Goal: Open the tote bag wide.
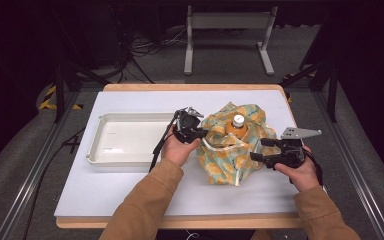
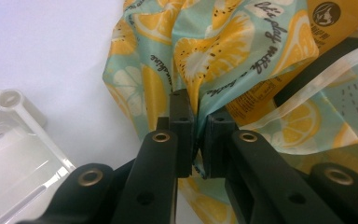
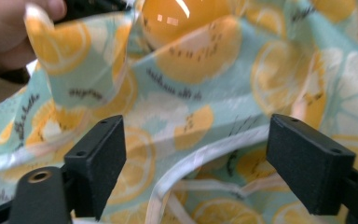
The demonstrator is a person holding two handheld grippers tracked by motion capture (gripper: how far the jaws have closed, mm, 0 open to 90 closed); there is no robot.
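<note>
Two grippers in use: I hold one in each hand at a white-topped table (image 1: 130,195).

High view, bag: a soft turquoise fabric bag printed with orange citrus slices (image 1: 219,160) lies crumpled right of centre on the table.
High view, bottle: an orange bottle with a white cap (image 1: 237,124) stands upright inside the bag, its neck and cap above the fabric.
High view, left gripper: my left gripper (image 1: 200,134) meets the bag's left upper edge, close to the bottle.
High view, right gripper: my right gripper (image 1: 258,149) sits at the bag's right side, its tips against the fabric, a grey three-cornered plate on top.
High view, tray: a shallow white rectangular plastic tray (image 1: 100,131) lies to the left of the bag, just beside my left hand (image 1: 179,149).

Left gripper view, grip: the jaws of my left gripper (image 2: 196,122) are nearly together, pinching a fold of the bag (image 2: 205,51) between them.
Left gripper view, surroundings: the tray's corner (image 2: 14,116) appears at lower left; the bottle's orange label (image 2: 335,18) appears at upper right.

Right gripper view, grip: the jaws of my right gripper (image 3: 193,147) stand wide apart, nothing clamped between them.
Right gripper view, bag: the fabric (image 3: 214,84) and a pale translucent strap (image 3: 186,175) lie between and beyond the jaws.
Right gripper view, bottle: the orange body (image 3: 186,14) shows at the top.
</note>
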